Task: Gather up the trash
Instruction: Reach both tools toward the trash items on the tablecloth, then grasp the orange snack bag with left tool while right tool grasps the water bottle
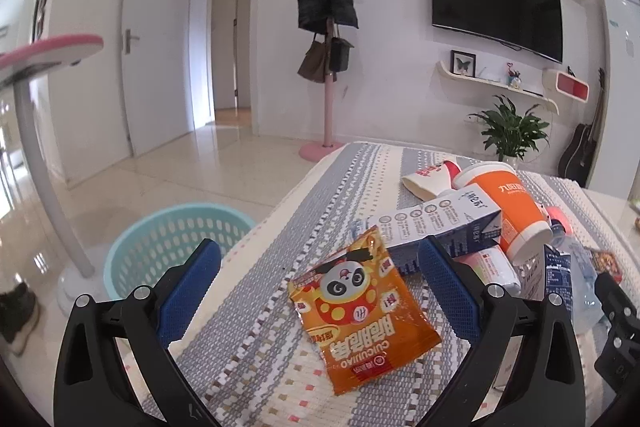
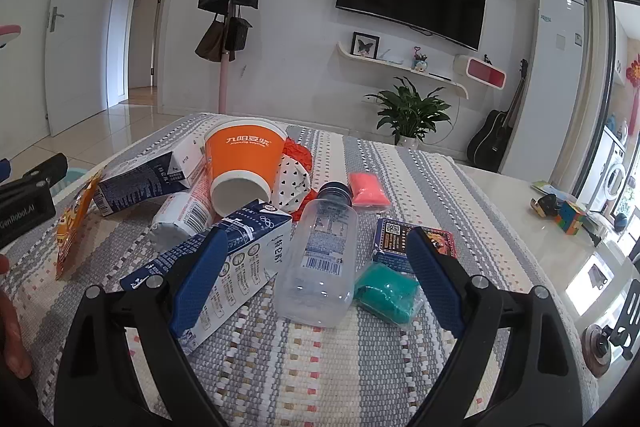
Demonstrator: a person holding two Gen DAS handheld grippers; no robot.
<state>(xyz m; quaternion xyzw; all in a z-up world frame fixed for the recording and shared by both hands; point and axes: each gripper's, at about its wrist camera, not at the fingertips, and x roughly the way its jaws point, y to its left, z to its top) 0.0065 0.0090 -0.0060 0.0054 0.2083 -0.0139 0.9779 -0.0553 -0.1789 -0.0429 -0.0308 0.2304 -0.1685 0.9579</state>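
My left gripper (image 1: pixel 319 245) is open over the striped tablecloth (image 1: pixel 260 307), and an orange panda snack packet (image 1: pixel 360 315) lies flat between its blue pads, untouched. To the left, a teal basket (image 1: pixel 172 239) stands on the floor below the table edge. My right gripper (image 2: pixel 317 234) is open around a clear plastic bottle (image 2: pixel 316 267) that lies on its side; its pads stand apart from the bottle. A blue-and-white milk carton (image 2: pixel 224 267) lies against the left finger, and a teal packet (image 2: pixel 386 293) sits by the right one. An orange paper cup (image 2: pixel 240 163) lies tipped behind.
More litter lies around: a second carton (image 2: pixel 140 183), a white tube (image 2: pixel 184 215), a pink packet (image 2: pixel 368 193) and a dark printed packet (image 2: pixel 394 243). A Rubik's cube (image 2: pixel 572 217) sits on the bare tabletop at right. A white lamp pole (image 1: pixel 44 167) stands beside the basket.
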